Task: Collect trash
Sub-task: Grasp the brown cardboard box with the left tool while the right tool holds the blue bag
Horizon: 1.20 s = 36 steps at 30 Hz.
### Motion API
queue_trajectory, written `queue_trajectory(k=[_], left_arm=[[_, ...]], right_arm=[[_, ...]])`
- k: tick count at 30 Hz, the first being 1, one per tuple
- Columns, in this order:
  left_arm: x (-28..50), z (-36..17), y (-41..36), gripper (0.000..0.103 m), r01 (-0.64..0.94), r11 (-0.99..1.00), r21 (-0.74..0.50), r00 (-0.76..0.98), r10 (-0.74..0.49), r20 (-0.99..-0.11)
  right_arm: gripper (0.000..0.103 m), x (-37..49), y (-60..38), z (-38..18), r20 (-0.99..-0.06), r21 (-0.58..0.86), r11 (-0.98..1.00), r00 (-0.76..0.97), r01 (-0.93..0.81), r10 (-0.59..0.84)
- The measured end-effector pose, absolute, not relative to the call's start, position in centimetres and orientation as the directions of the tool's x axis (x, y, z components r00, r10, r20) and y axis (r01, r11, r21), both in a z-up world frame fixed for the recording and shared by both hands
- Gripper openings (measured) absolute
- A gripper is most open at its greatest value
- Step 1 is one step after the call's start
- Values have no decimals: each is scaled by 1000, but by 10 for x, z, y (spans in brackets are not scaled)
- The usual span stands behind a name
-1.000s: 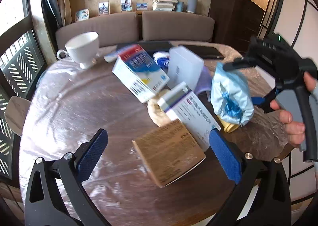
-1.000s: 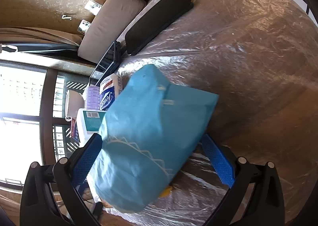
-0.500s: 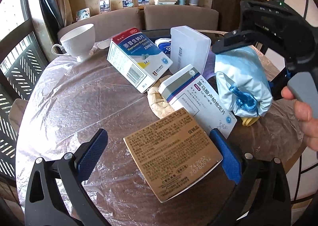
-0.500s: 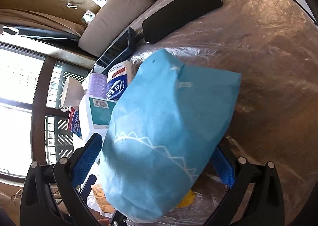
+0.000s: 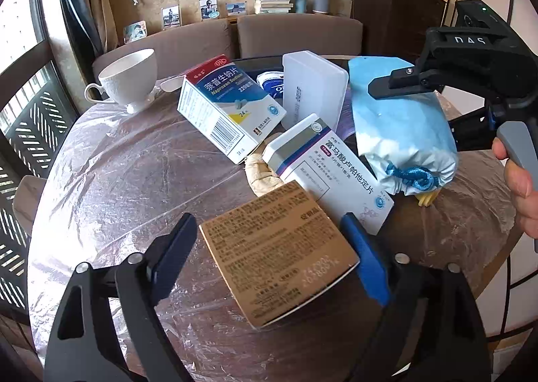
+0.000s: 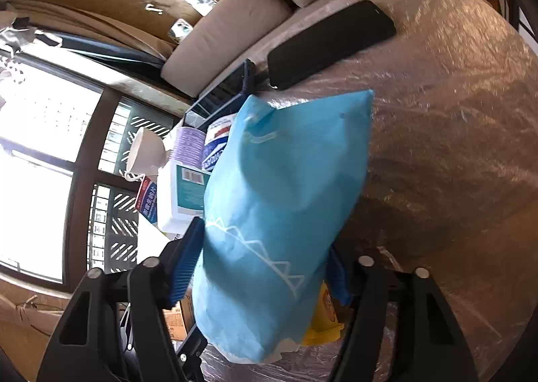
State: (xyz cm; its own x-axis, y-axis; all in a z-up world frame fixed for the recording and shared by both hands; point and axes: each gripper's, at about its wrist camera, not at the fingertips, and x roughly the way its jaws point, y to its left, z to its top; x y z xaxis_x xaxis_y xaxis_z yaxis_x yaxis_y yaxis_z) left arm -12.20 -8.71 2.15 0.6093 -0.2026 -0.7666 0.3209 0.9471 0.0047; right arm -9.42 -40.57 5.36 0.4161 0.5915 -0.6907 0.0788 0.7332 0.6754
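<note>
Closed in on both sides since a second ago: right gripper (image 6: 265, 264) narrowed its jaws until both blue pads pressed the flanks of the blue bag (image 6: 282, 220), left gripper (image 5: 269, 257) narrowed around the brown box (image 5: 279, 254), right pad touching its edge, left pad just clear. Rested on a round table (image 5: 134, 180) under crinkled plastic film, bag at the right side with a yellow scrap (image 5: 425, 198) beneath. Crowded behind: two medicine boxes (image 5: 228, 106), white case (image 5: 312, 89), teacup (image 5: 129, 79), black phone (image 6: 331, 44).
</note>
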Motion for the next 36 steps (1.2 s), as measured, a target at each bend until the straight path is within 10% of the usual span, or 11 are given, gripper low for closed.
queue_trajectory(k=[14,24,36], left_arm=[[-127,20,-83,80,267,964,12,605,-158,-781],[-128,20,-76,63,239,971,-12,598,-157,-786],[-121,28,-62,61,182,980,-75,602,-171,-780]], right_arm=[[80,-94,-408,39,-699,681,728,371,84,611],[38,-105,-425,35,-665,712,698,394,76,635],[33,-129,-426,78,-680,598,799,490,-59,545]])
